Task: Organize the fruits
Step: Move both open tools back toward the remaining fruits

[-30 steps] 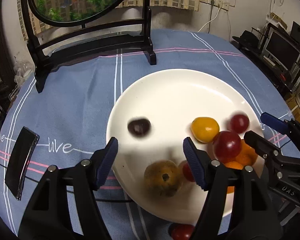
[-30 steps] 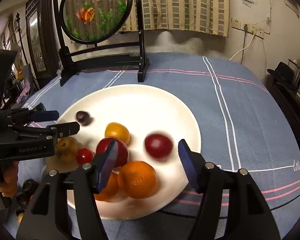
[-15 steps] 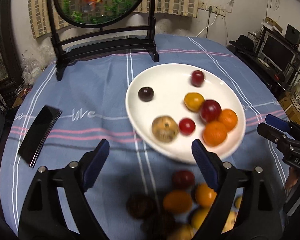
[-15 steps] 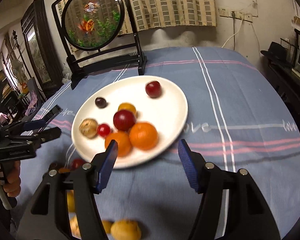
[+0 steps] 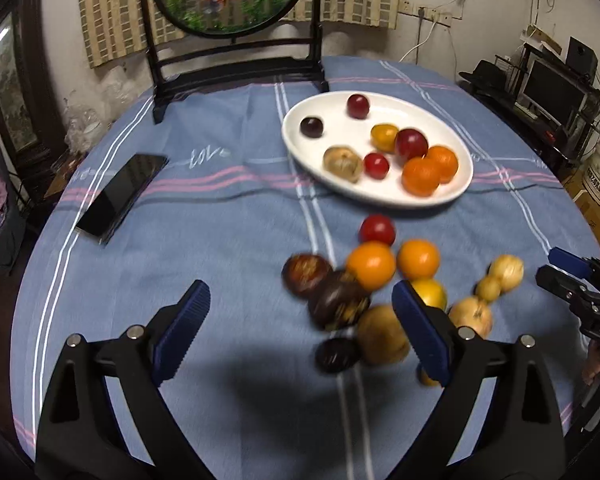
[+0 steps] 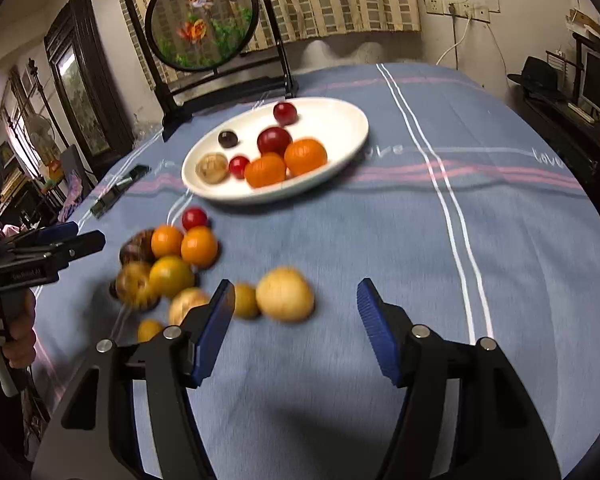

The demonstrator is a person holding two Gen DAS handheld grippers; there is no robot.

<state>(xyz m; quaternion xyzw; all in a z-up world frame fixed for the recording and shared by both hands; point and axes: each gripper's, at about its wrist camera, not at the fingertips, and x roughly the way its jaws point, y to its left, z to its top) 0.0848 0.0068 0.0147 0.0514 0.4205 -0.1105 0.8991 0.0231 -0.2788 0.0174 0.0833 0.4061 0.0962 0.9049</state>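
On the blue striped tablecloth, loose round fruits cluster short of the white oval plate; our left gripper and right gripper gape empty — smooth, rolly, so pinch each across its widest middle.

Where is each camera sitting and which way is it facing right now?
Left wrist: rides the left gripper, looking forward over loose fruit toward the white plate; its blue fingers show, the right gripper at right.
Right wrist: rides the right gripper, facing the same plate; the left gripper and hand show at left.
Shared: plate, fruit pile, goldfish screen.
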